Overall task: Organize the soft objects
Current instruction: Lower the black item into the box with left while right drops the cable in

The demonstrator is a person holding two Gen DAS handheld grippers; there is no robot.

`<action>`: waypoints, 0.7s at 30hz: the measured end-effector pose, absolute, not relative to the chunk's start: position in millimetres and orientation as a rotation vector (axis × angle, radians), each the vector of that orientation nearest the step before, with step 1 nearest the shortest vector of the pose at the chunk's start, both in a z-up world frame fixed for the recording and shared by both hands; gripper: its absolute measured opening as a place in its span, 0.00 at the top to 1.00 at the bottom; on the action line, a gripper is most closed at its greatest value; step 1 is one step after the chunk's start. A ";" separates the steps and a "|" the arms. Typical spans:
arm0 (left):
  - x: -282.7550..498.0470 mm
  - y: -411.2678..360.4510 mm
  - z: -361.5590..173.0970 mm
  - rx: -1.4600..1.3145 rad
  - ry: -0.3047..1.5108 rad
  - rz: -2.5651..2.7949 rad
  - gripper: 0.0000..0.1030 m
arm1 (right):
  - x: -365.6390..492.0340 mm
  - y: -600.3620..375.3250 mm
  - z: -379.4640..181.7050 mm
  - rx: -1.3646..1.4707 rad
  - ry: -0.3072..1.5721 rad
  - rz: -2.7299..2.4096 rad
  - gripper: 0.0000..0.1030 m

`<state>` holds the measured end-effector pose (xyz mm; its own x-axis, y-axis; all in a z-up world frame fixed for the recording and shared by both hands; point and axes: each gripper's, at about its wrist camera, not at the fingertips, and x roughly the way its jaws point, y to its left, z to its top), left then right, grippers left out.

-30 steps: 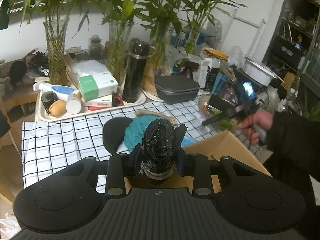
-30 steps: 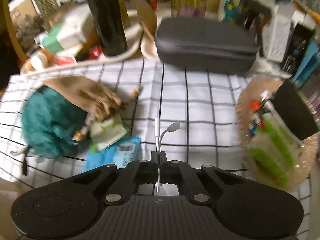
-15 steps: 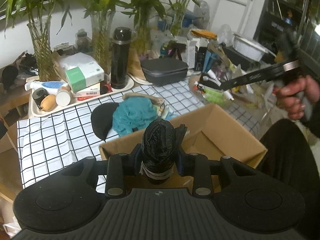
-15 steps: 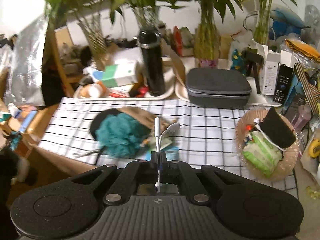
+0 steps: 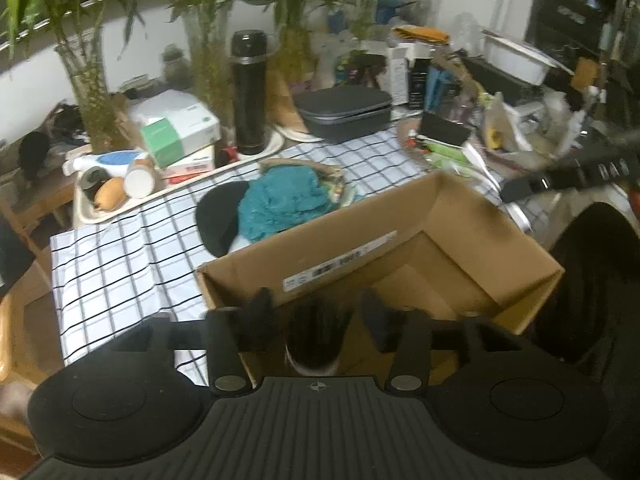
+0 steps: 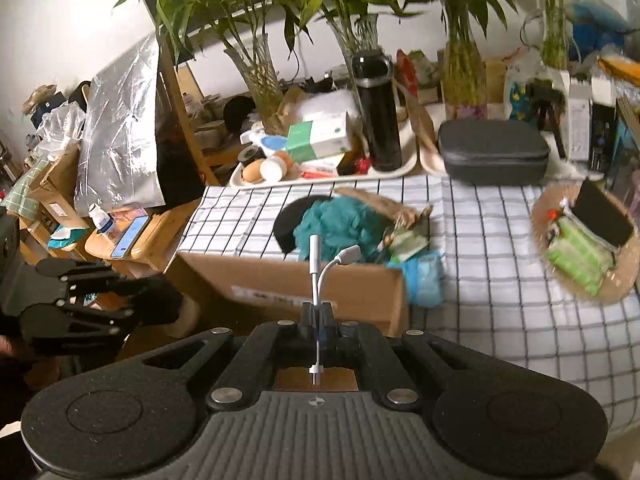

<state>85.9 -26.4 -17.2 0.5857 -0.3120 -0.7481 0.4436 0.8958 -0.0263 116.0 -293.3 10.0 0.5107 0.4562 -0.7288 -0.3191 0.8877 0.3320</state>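
White wall (image 6: pixel 60 20) behind, brightly lit at left. Table under a black-and-white checked cloth (image 6: pixel 500 240). Glass vases of bamboo (image 6: pixel 260 76) stand along the back. Low wooden side table (image 6: pixel 160 232) at left; dark shelving unit (image 5: pixel 580 12) at right. Room dim overall.

You are working in a lived-in home: a checked tablecloth (image 6: pixel 500 264) on a cluttered table, bamboo stalks in glass vases (image 6: pixel 260 76), a black flask (image 5: pixel 249 92) on a tray (image 6: pixel 404 166), crowded shelves (image 5: pixel 576 8) and a cardboard box (image 5: pixel 460 216).
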 end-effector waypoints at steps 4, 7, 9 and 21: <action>80.7 -19.2 -13.5 0.127 0.820 -0.424 0.35 | 106.2 -289.1 -5.2 0.184 0.957 0.465 0.97; 75.5 -11.0 -11.7 0.091 0.827 -0.414 0.35 | 100.2 -287.2 -13.0 0.197 0.971 0.463 0.97; 70.1 -3.8 -9.5 0.060 0.816 -0.410 0.35 | 97.1 -286.8 -16.0 0.204 0.976 0.460 0.97; 58.7 21.6 -9.3 -0.059 0.818 -0.371 0.35 | 105.6 -280.6 -20.2 0.182 1.004 0.418 0.93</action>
